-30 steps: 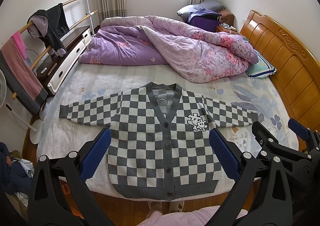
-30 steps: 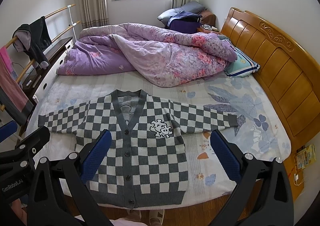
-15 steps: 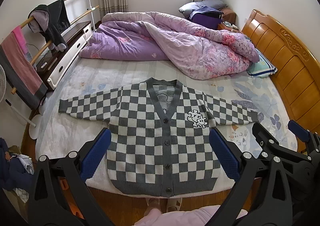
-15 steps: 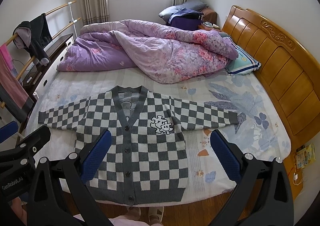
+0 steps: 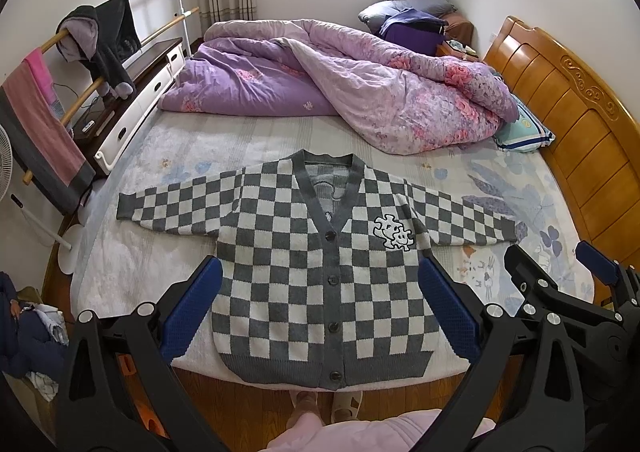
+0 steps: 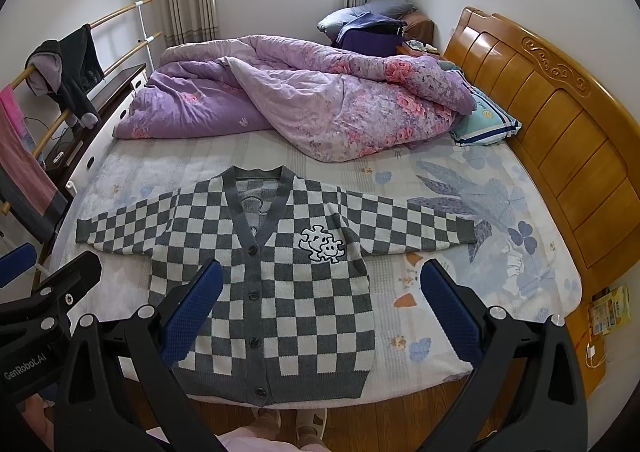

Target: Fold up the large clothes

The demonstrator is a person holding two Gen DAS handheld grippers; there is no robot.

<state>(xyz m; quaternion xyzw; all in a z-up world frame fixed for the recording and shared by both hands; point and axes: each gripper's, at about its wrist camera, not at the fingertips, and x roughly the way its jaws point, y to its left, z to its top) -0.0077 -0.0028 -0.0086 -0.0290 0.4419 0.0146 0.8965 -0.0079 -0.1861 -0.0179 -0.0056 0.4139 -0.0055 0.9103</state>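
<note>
A grey and white checkered cardigan (image 5: 316,264) (image 6: 264,292) lies flat and buttoned on the bed, sleeves spread to both sides, hem at the near edge of the mattress. A puzzle-piece patch (image 5: 393,232) (image 6: 322,244) marks its chest. My left gripper (image 5: 320,308) hangs open above the cardigan's lower half, holding nothing. My right gripper (image 6: 320,308) is open too, held high over the cardigan's right side and the bare sheet, nothing between its blue pads (image 6: 450,310). In the left wrist view the right gripper (image 5: 560,276) shows at the right edge.
A crumpled purple quilt (image 5: 340,84) fills the far half of the bed, with a pillow (image 5: 524,132) by the wooden headboard (image 5: 572,100). A clothes rack (image 5: 80,52) and low cabinet (image 5: 136,100) stand left. A person's slippered feet (image 5: 320,404) touch the wooden floor at the bed's edge.
Both grippers have risen and drawn back slightly, so the whole cardigan sits lower and smaller in view. The cardigan has not moved.
</note>
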